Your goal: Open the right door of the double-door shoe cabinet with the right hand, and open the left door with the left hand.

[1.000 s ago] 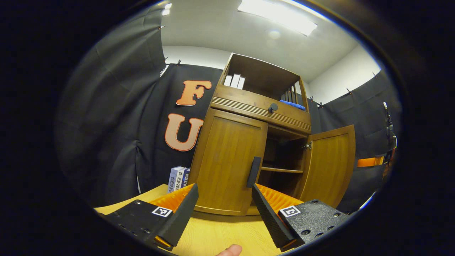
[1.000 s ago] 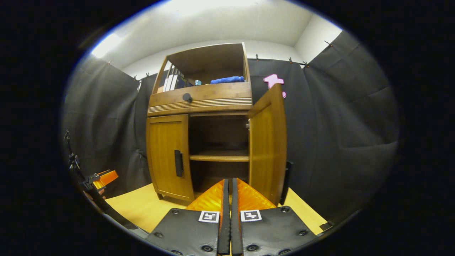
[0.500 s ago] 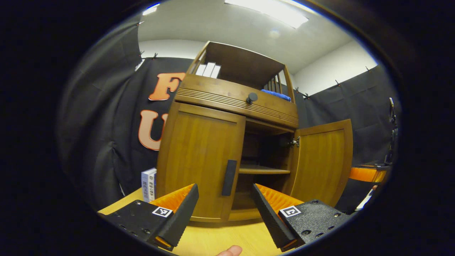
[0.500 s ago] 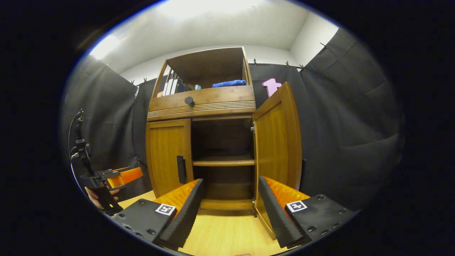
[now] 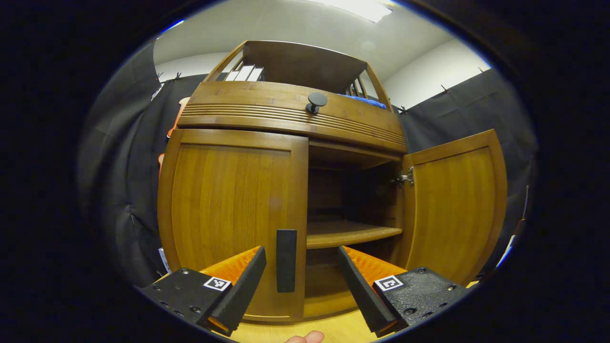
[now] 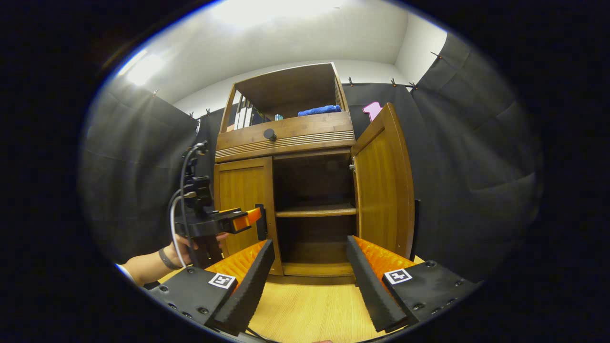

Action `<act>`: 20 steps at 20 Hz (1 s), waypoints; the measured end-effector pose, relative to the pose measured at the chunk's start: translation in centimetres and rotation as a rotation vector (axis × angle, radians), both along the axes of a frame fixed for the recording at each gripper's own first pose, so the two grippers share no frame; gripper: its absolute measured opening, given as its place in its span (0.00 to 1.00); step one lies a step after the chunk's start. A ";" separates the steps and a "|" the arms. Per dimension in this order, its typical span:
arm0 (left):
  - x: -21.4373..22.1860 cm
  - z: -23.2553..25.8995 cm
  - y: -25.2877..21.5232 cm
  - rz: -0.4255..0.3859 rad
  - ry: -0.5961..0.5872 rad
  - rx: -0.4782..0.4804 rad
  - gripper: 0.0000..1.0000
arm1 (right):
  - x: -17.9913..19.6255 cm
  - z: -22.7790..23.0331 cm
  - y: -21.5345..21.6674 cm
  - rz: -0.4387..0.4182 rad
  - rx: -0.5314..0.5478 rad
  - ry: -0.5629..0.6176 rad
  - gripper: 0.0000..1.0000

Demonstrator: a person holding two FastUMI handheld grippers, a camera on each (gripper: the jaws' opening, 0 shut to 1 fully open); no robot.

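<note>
Black cloth backs the cabinet (image 5: 286, 107). Right door (image 5: 455, 205) stands open. Left gripper (image 5: 301, 286), jaws wide, brackets the left door's handle (image 5: 286, 259), ready to grip. Right gripper (image 6: 310, 281) idles, jaws wide.

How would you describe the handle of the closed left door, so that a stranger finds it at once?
Find the wooden cabinet with one door swung open. On the closed left door, look at the low inner edge beside the open shelf. The handle is a black upright bar, unlike the round black knob on the drawer above.
</note>
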State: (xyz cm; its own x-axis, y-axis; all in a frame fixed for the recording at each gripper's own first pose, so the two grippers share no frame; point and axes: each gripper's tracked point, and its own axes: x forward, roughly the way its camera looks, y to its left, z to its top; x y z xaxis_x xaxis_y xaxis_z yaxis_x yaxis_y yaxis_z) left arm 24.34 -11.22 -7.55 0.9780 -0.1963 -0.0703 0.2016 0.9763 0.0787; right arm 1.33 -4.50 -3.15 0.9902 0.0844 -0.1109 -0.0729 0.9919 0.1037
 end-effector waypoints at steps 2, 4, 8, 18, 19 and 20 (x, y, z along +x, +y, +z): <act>2.1 -1.7 0.0 0.017 0.030 0.006 0.94 | -0.1 -0.3 -0.4 0.003 -0.008 -0.001 0.90; 4.1 -2.5 0.6 0.055 0.029 0.003 0.92 | -0.2 -0.6 -0.6 0.010 -0.013 0.001 0.90; 6.5 -3.5 0.8 0.084 0.029 0.025 0.91 | -0.8 -0.9 -1.0 0.016 -0.014 0.006 0.90; 6.4 -3.9 1.7 0.114 0.058 0.061 0.29 | -2.0 -0.1 -0.5 0.019 -0.035 -0.014 0.90; 6.2 -4.0 1.9 0.116 0.066 0.059 0.29 | -2.0 -0.3 -0.6 0.015 -0.037 -0.009 0.98; 5.5 -3.7 1.9 0.119 0.070 0.057 0.29 | -2.2 -0.3 -0.7 0.009 -0.039 -0.006 0.97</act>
